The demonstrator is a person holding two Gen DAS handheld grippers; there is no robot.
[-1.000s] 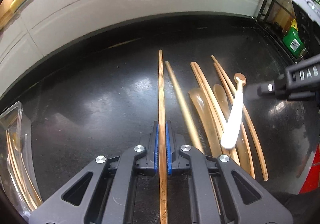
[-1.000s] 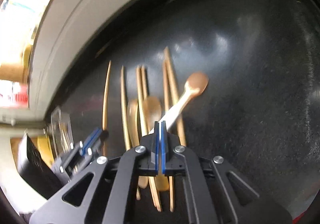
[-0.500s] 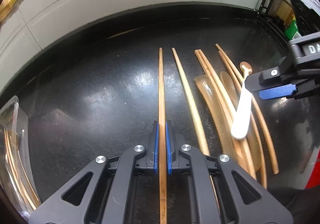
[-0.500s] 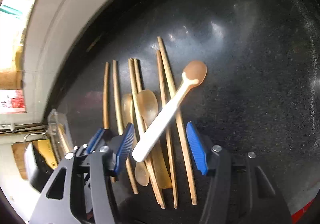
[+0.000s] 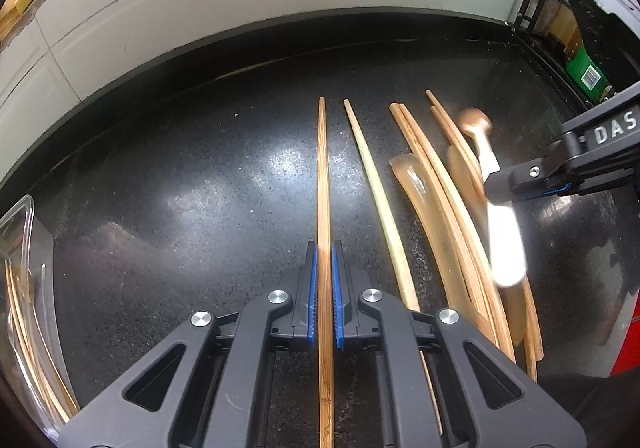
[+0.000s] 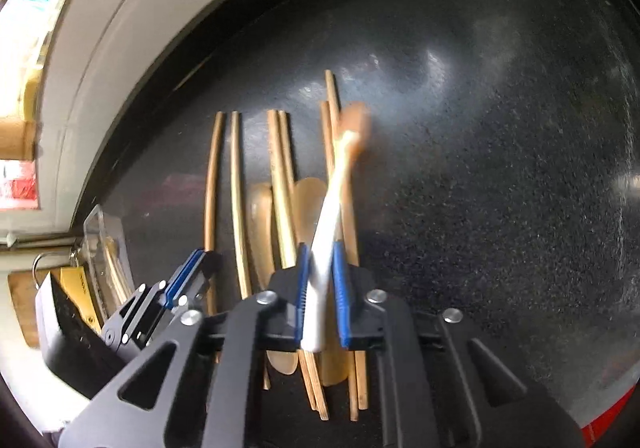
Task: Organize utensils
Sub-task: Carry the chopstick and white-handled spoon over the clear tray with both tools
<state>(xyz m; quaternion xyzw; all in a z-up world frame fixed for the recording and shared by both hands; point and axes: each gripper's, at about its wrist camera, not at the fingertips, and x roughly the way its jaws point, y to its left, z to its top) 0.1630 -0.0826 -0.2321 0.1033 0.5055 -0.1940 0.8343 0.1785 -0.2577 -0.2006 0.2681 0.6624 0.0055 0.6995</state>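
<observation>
Lying blurred, white-handled spoon [image 6: 325,244] with brown bowl.

Left claw [image 5: 325,290]: matte black plastic; two angular arms with triangular cut-outs; four round silver screws across its front; blue ribbed pads [image 5: 312,296] lining the inner faces of the fingers. Right claw [image 6: 321,288]: the same black frame, the same silver screws and blue ribbed pads [image 6: 341,288]; seen from the side in the left wrist view, its black body bears white capital letters reading "DAS", with a small silver screw near the finger.
</observation>
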